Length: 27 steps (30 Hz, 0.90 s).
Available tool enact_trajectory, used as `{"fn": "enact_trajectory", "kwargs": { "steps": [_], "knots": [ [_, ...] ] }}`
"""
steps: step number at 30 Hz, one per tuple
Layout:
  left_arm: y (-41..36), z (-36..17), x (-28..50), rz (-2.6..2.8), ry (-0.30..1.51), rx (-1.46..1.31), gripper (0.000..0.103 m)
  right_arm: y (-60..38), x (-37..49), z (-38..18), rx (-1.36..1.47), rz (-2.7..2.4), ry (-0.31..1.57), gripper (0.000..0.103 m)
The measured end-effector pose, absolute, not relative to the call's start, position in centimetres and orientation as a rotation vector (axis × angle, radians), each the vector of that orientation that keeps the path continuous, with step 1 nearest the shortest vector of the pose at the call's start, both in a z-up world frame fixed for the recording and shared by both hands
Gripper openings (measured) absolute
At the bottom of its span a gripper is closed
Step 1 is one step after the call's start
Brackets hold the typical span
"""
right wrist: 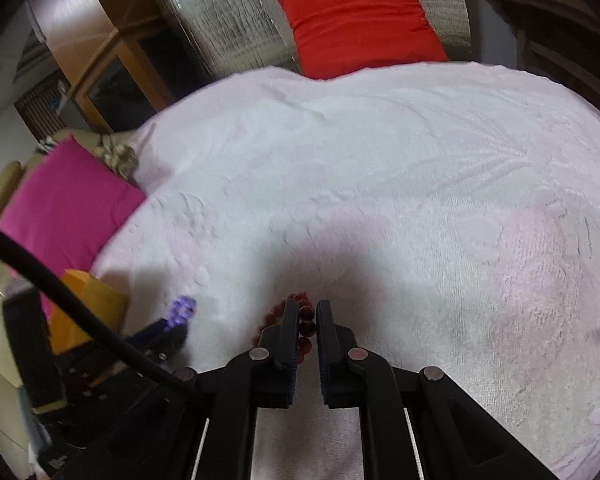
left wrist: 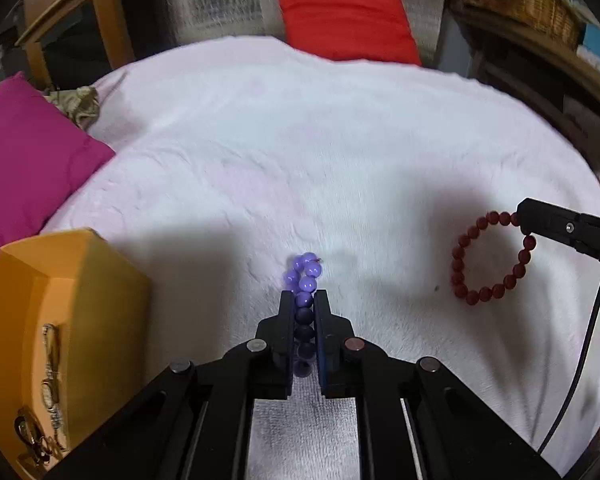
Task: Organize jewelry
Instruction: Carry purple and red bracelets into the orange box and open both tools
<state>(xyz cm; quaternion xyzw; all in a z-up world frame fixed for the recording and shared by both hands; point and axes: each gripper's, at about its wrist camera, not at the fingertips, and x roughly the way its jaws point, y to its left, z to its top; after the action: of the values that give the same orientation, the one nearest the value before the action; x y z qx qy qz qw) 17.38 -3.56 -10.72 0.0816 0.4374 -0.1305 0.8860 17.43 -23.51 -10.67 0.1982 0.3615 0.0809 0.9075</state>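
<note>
In the left wrist view, the left gripper (left wrist: 304, 300) is clamping a purple bracelet (left wrist: 305, 280) between its fingers, the beads running down the slot and a few sticking out past the tips over the white blanket (left wrist: 300, 140). An orange box (left wrist: 60, 312) is sitting close on the left, its near wall just beside the gripper's frame, with some jewelry (left wrist: 48, 392) lying inside it. A pink cushion (left wrist: 24, 160) is lying behind the box at the blanket's left edge, and a red cushion (left wrist: 348, 20) is lying at the far edge. To the right, the right gripper (left wrist: 522, 216) is pinching a red bracelet (left wrist: 492, 258) at its top bead, the loop lying open on the blanket, well apart from the purple one. The blanket's middle is lying wide and bare. In the right wrist view, the right gripper (right wrist: 305, 308) is closing on the red bracelet (right wrist: 306, 320), beads showing between the fingers. The left gripper (right wrist: 176, 330) with the purple bracelet (right wrist: 182, 308) is sitting to the left, near the box (right wrist: 88, 308). Open blanket (right wrist: 420, 180) is stretching ahead and right.
</note>
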Motion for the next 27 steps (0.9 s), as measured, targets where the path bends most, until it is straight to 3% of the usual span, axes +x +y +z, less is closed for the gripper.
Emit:
{"fn": "enact_trajectory", "kwargs": {
  "steps": [16, 27],
  "knots": [
    [0.9, -1.6, 12.1, -0.284, 0.655, 0.049, 0.009, -21.1, 13.5, -5.5, 0.498, 0.399, 0.505, 0.010],
    [6.2, 0.0, 10.3, -0.056, 0.595, 0.068, 0.009, -16.5, 12.6, -4.1, 0.484, 0.518, 0.464, 0.010]
  ]
}}
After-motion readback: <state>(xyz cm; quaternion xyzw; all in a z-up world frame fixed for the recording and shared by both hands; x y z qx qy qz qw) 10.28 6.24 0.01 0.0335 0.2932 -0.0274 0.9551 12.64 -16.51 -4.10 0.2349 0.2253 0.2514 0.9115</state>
